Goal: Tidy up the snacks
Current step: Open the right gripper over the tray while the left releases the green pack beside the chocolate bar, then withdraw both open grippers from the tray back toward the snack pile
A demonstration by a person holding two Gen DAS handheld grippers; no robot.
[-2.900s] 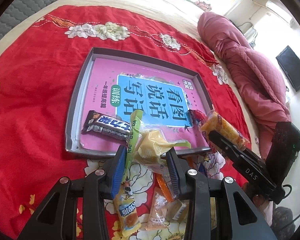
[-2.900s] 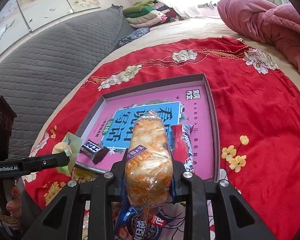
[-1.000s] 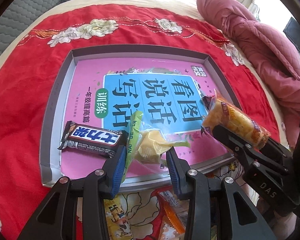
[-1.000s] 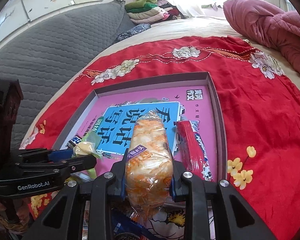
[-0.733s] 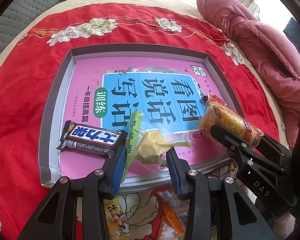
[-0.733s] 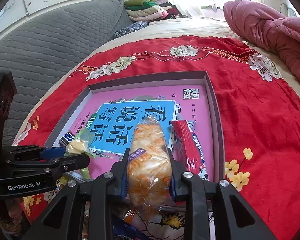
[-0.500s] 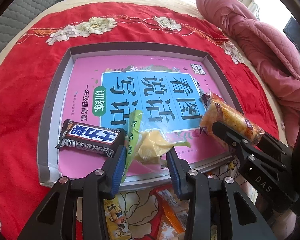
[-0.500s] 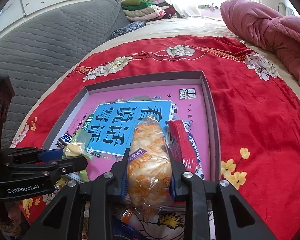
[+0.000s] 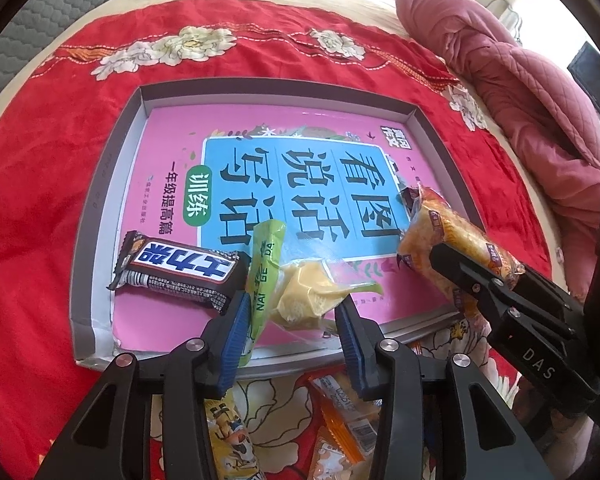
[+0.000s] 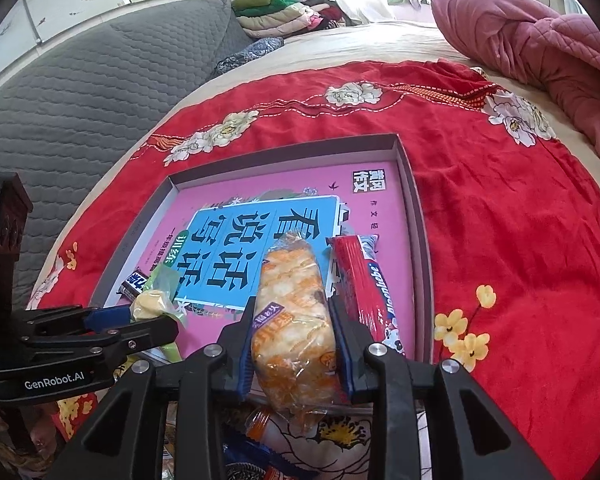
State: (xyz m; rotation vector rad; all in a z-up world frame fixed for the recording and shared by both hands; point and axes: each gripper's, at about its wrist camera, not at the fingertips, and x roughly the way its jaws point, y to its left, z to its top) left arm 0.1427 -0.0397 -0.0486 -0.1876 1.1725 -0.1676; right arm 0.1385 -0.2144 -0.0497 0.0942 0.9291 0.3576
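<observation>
A shallow grey tray lined with a pink and blue book cover lies on the red flowered cloth. Inside it are a black chocolate bar at the near left and a red packet by the right wall. My left gripper hangs over the tray's near edge. Its jaws are opening, but its pads still touch the green-and-yellow snack packet between them. My right gripper is shut on an orange cracker packet, held low over the tray beside the red packet.
Several loose snack packets lie on the cloth just in front of the tray, among them a yellow one. A pink quilt is bunched at the far right. A grey padded headboard and folded clothes stand behind.
Both grippers carried their packets forward from the loose pile to over the tray's near part. In the last second they have barely shifted, and each packet stays between its pads.
</observation>
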